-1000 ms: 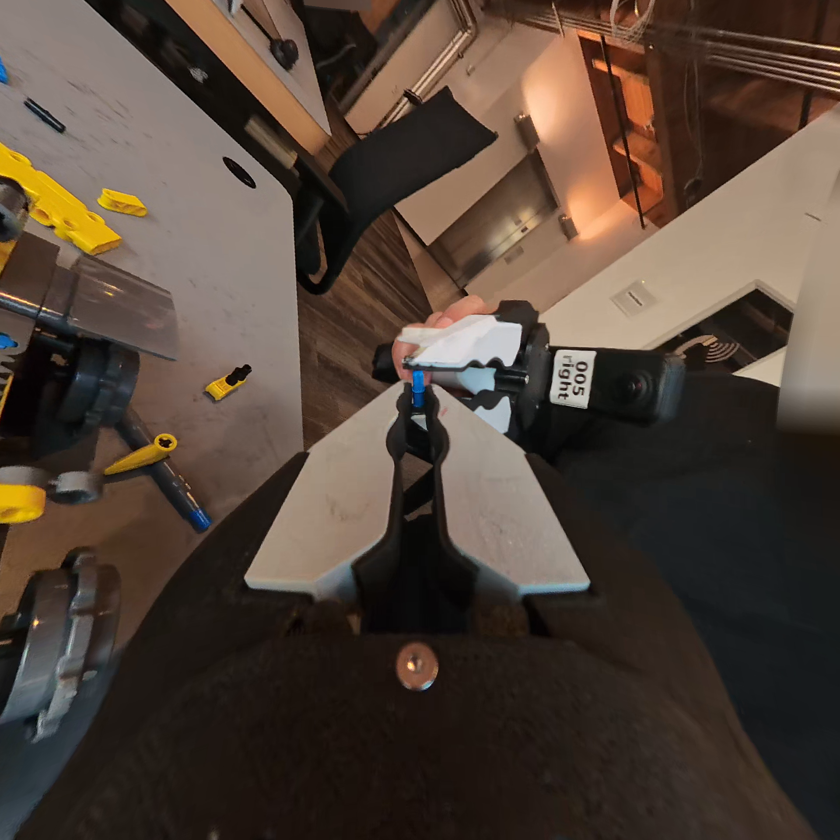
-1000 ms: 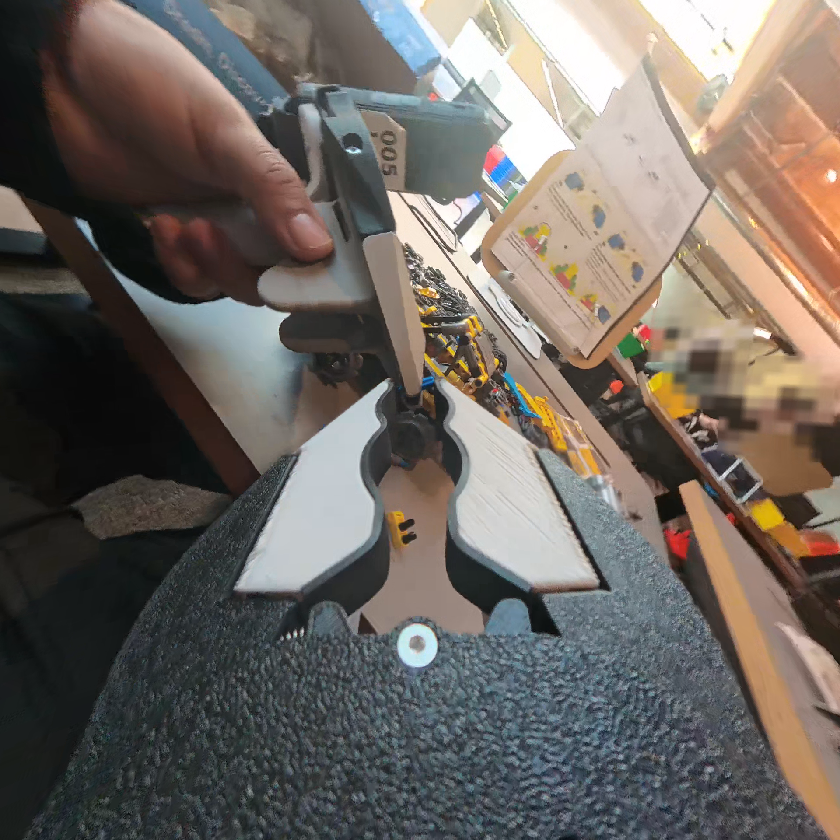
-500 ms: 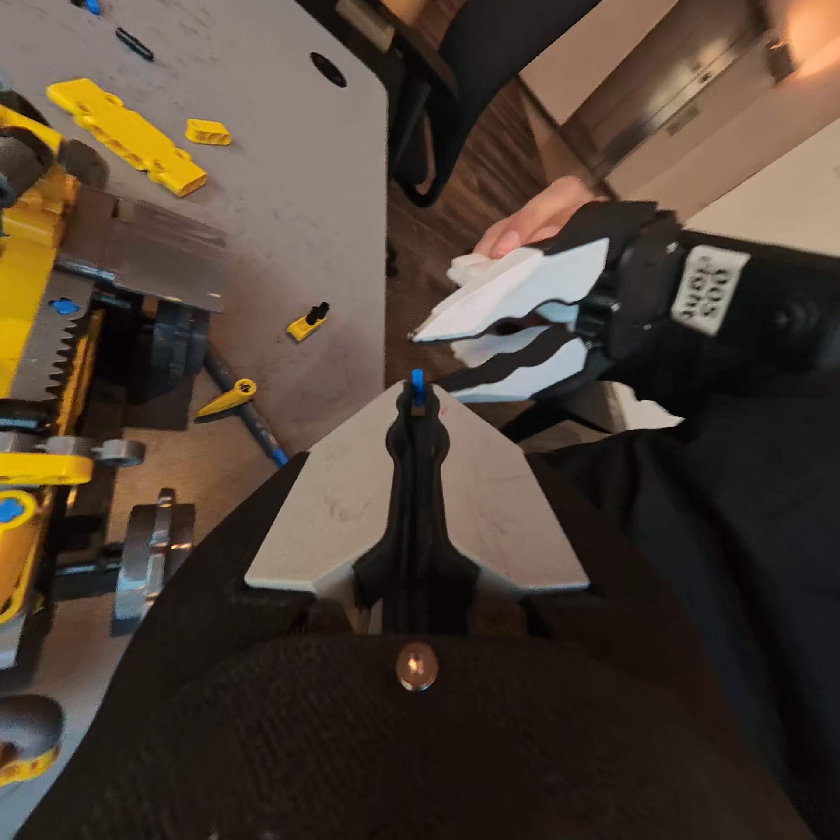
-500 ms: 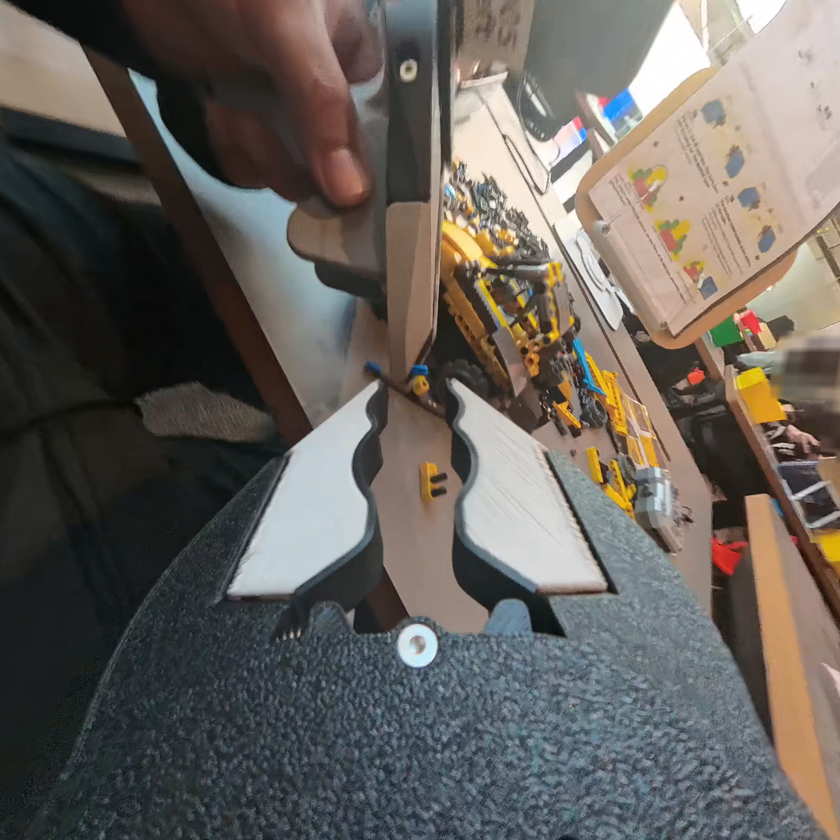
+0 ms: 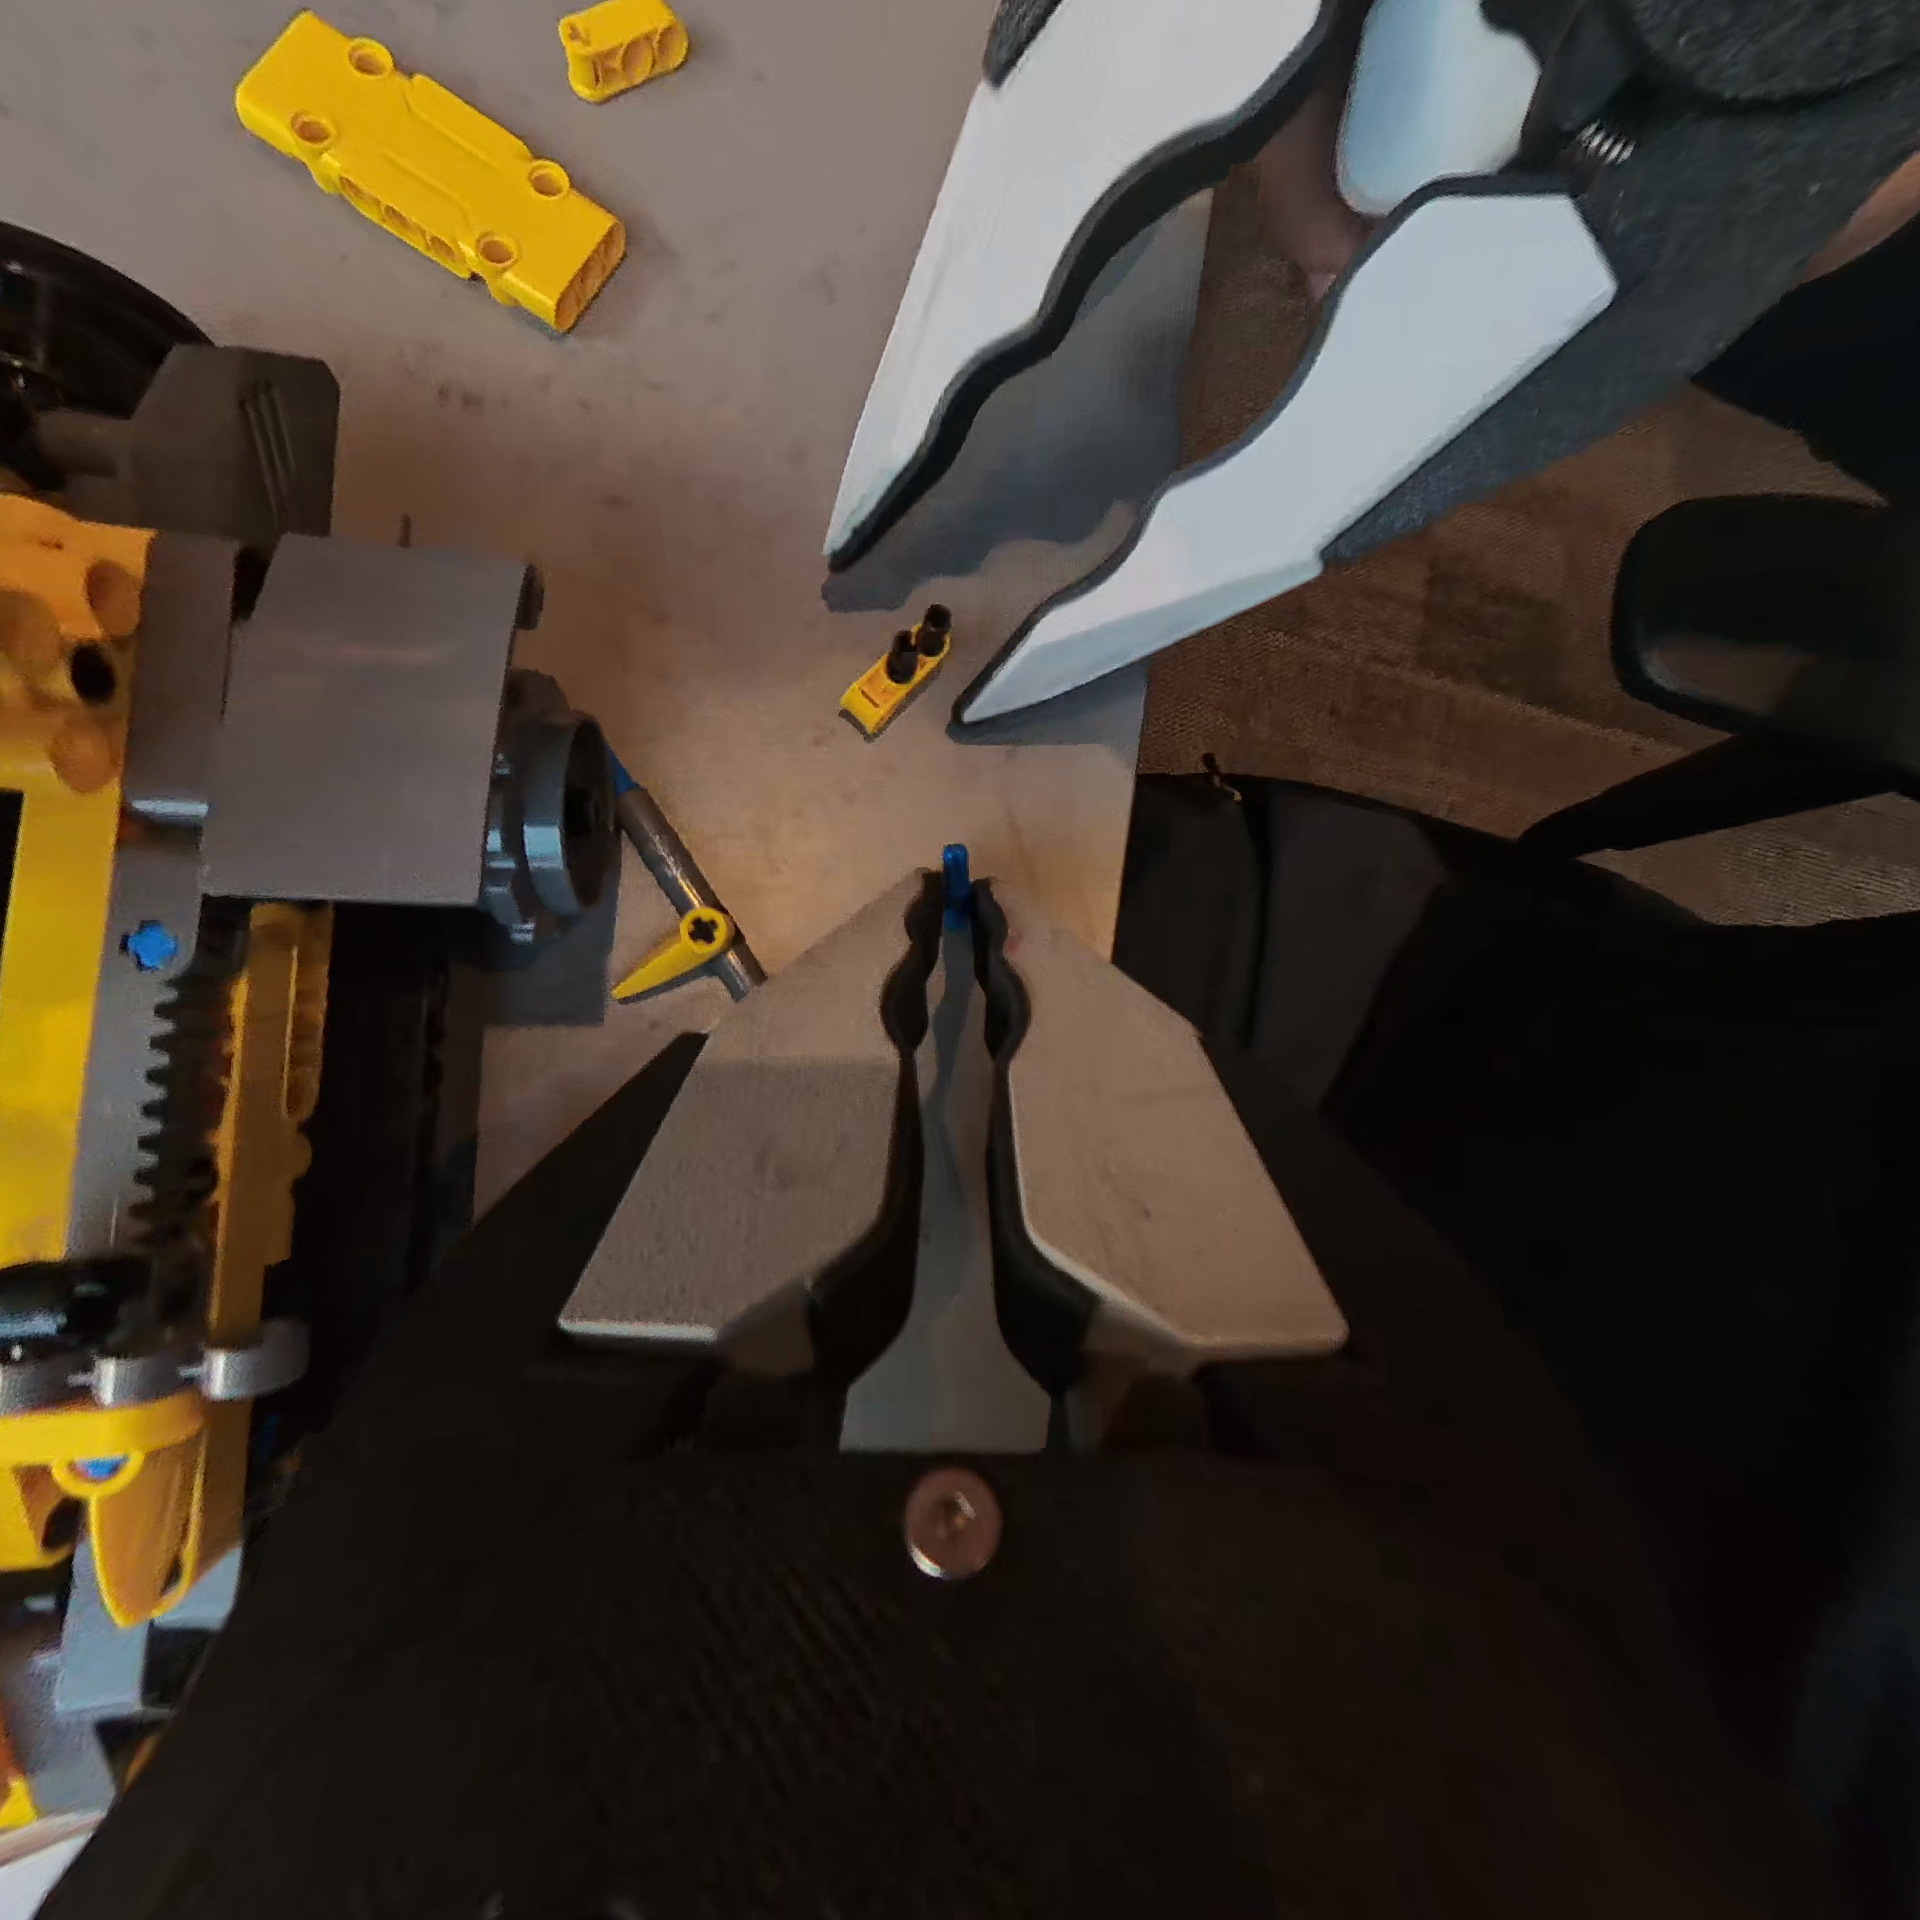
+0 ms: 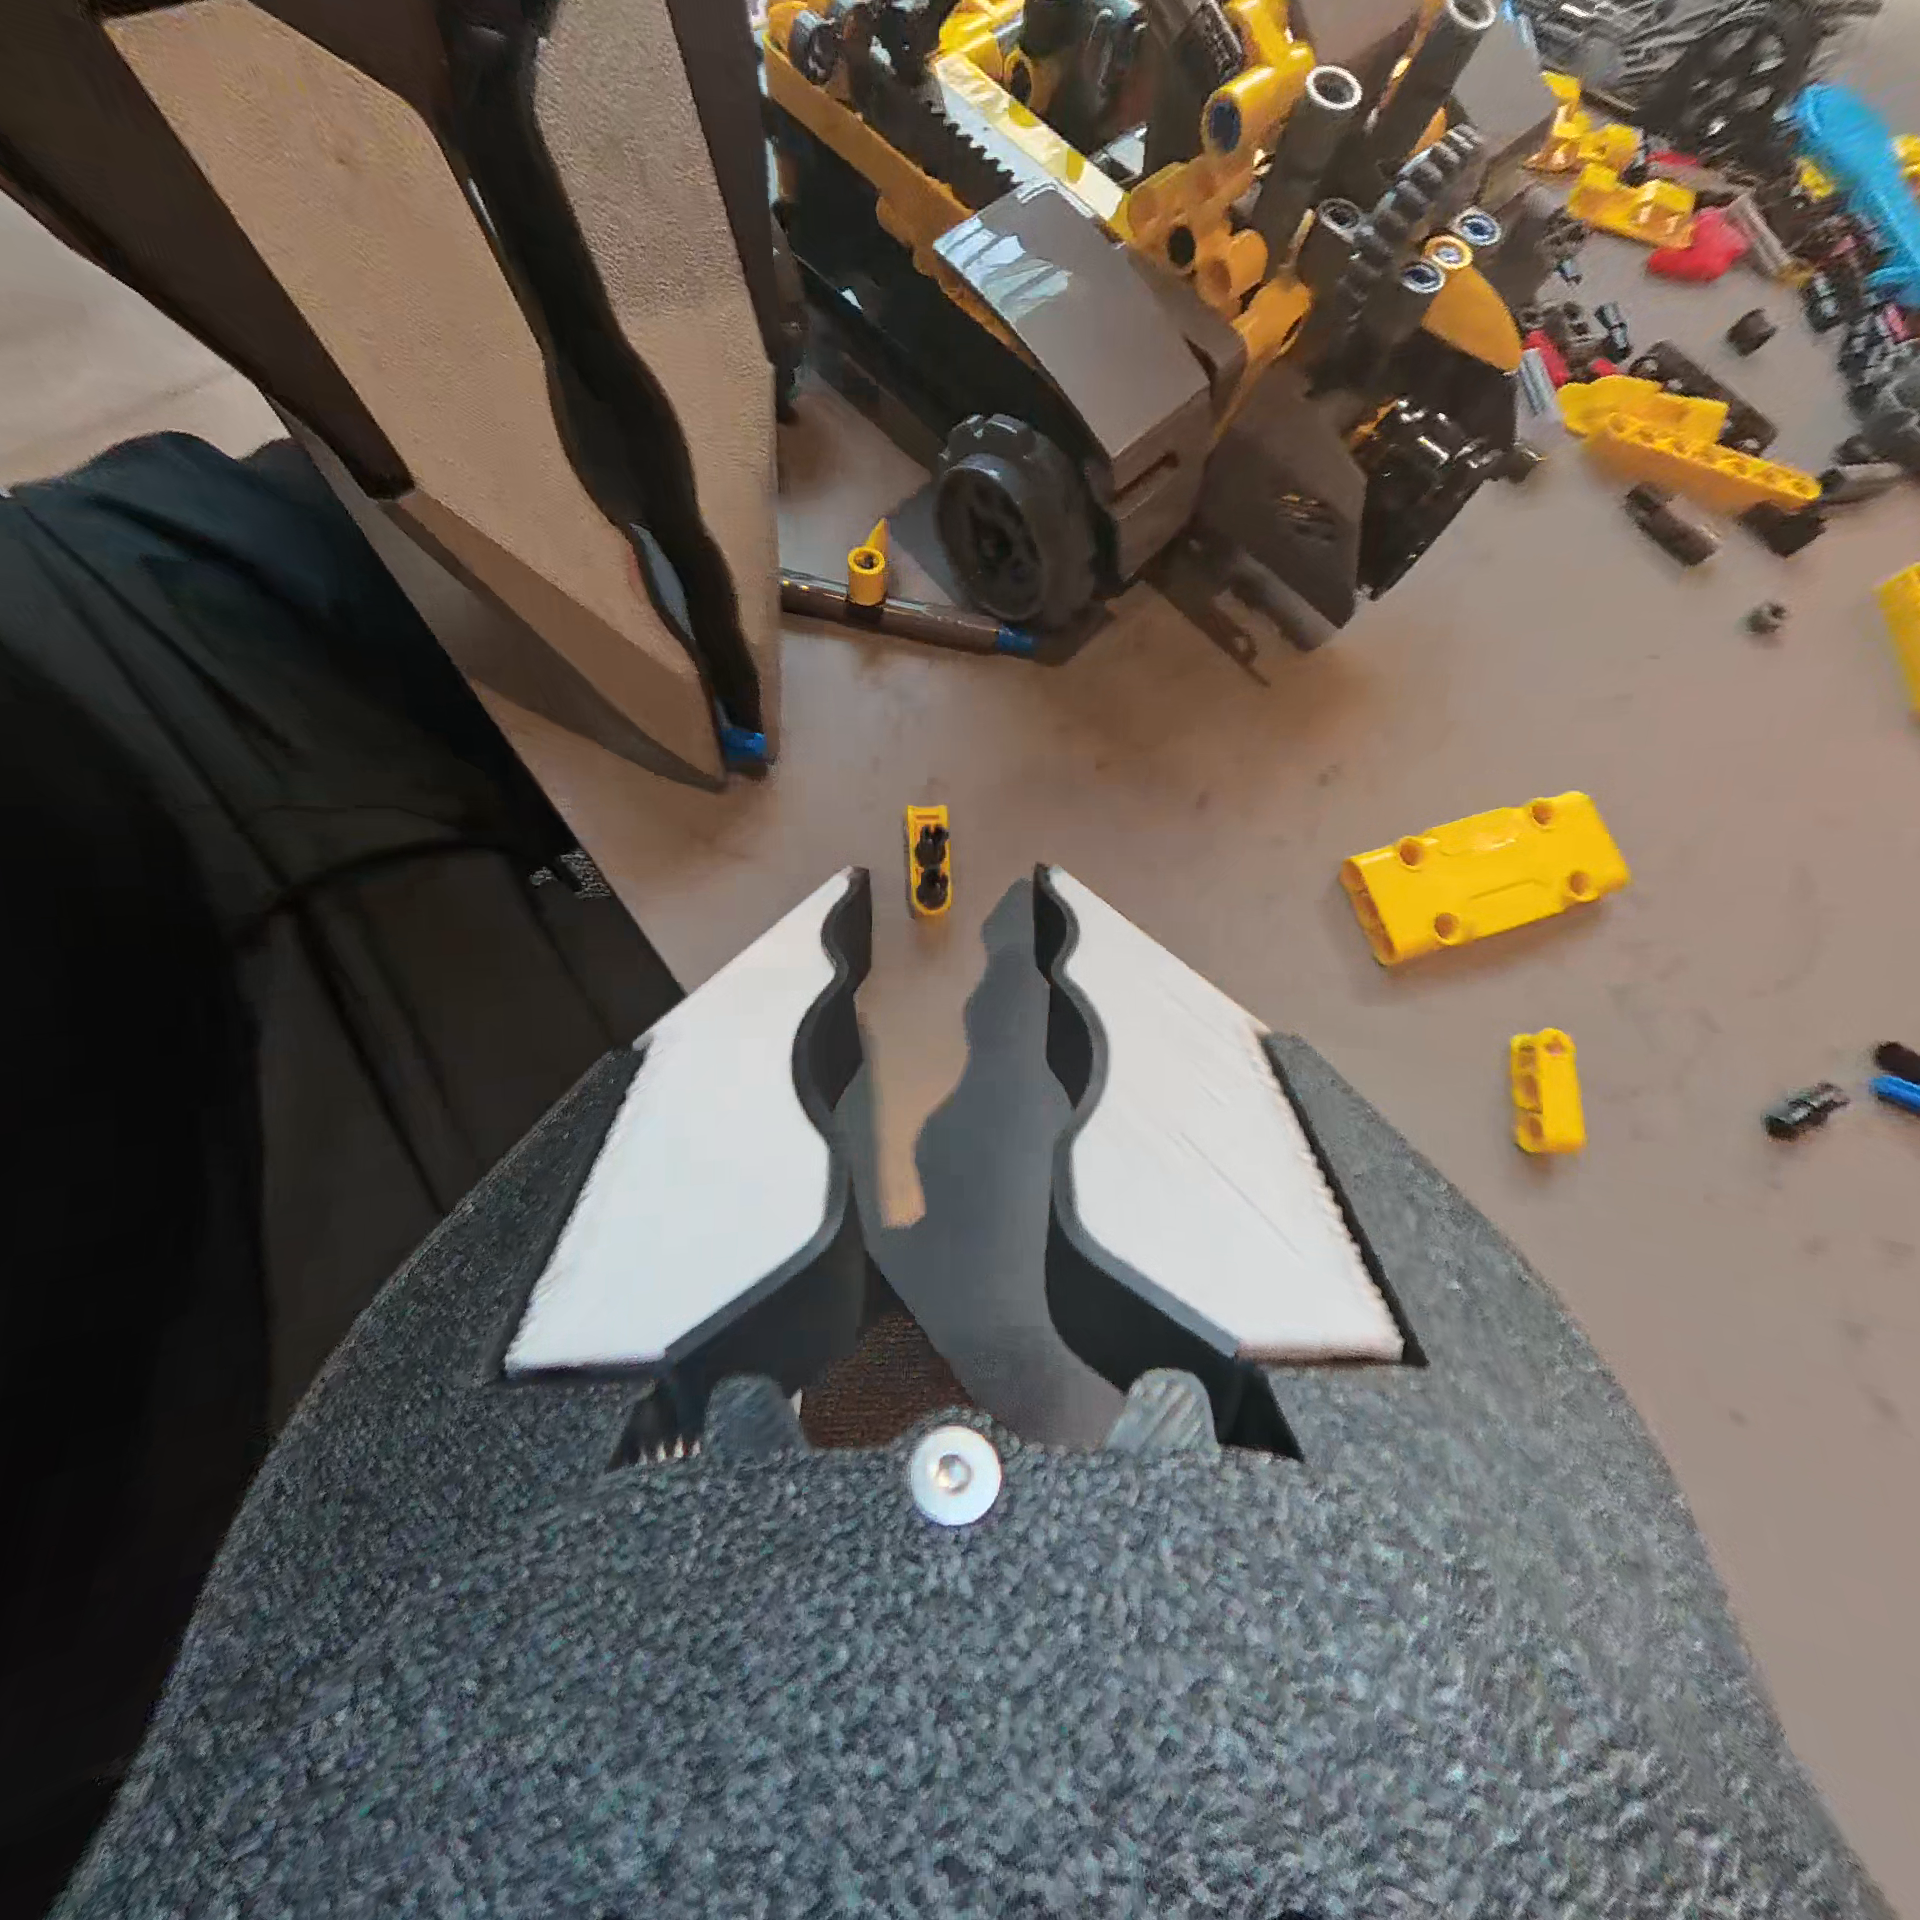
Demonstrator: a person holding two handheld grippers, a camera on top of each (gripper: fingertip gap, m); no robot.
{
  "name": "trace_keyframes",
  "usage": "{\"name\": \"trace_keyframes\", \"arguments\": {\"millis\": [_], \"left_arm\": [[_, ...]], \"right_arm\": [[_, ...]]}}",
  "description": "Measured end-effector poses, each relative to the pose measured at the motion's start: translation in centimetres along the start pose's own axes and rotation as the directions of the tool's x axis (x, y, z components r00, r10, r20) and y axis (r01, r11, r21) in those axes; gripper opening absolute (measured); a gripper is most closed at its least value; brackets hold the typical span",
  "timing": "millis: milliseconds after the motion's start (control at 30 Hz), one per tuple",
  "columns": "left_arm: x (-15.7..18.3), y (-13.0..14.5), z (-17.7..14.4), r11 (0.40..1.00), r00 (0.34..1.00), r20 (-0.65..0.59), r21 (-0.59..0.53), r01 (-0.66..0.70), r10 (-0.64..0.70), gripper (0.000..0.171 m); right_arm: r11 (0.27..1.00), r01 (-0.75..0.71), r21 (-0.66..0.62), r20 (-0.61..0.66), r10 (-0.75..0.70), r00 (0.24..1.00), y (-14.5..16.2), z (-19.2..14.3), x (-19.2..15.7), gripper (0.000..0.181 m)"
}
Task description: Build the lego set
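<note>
Right hand-held gripper (image 6: pixel 951 878) no longer meeting left one tip to tip: now apart, jaws spread, lowered over table (image 6: pixel 1299 748), small yellow piece with black pins (image 6: pixel 927 860) between its tips. Left hand-held gripper (image 5: pixel 954 896), blue pin (image 5: pixel 954 883) pinched, swung from floor view down over table edge.

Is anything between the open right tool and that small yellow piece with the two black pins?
Nothing visible. The small yellow piece lies on bare table just ahead of the right tool, whose jaws stand apart. The left tool, shut on a blue pin, hangs off to the side.
</note>
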State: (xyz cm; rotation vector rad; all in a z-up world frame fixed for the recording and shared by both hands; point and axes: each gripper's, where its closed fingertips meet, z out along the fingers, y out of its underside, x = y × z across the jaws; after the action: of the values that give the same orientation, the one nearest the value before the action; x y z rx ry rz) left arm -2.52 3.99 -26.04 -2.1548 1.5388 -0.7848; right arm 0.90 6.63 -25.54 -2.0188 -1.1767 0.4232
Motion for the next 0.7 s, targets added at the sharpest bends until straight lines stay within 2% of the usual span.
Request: {"name": "trace_keyframes", "arguments": {"millis": [67,100,133,433,567,700], "left_arm": [[0.04,-0.29,0.25,1.0,1.0,-0.002,-0.016,0.003,-0.003,0.002],[0.07,-0.41,0.36,1.0,1.0,-0.001,-0.022,0.002,-0.002,0.002],[0.0,-0.53,0.45,1.0,1.0,0.009,-0.026,-0.001,0.001,0.002],[-0.19,-0.89,0.74,0.997,0.998,0.051,-0.059,-0.043,0.046,0.004],[0.26,-0.9,0.73,0.997,0.999,0.019,-0.069,-0.038,0.04,0.015],[-0.12,-0.83,0.7,0.997,0.998,0.05,-0.06,-0.044,0.047,0.006]], "right_arm": [[1.0,0.005,-0.003,0.013,-0.005,1.0,-0.02,0.52,-0.15,0.025],[1.0,-0.001,0.001,0.024,0.001,1.0,-0.12,0.63,-0.35,0.011],[1.0,-0.004,-0.001,0.027,0.004,1.0,-0.14,0.77,-0.47,0.008],[0.999,-0.033,-0.009,-0.058,0.032,0.998,0.03,0.56,-0.69,0.008],[1.0,-0.016,-0.015,-0.101,0.015,0.995,0.06,0.49,-0.62,0.008],[1.0,0.01,-0.012,-0.107,-0.011,0.994,0.12,0.39,-0.63,0.008]]}}
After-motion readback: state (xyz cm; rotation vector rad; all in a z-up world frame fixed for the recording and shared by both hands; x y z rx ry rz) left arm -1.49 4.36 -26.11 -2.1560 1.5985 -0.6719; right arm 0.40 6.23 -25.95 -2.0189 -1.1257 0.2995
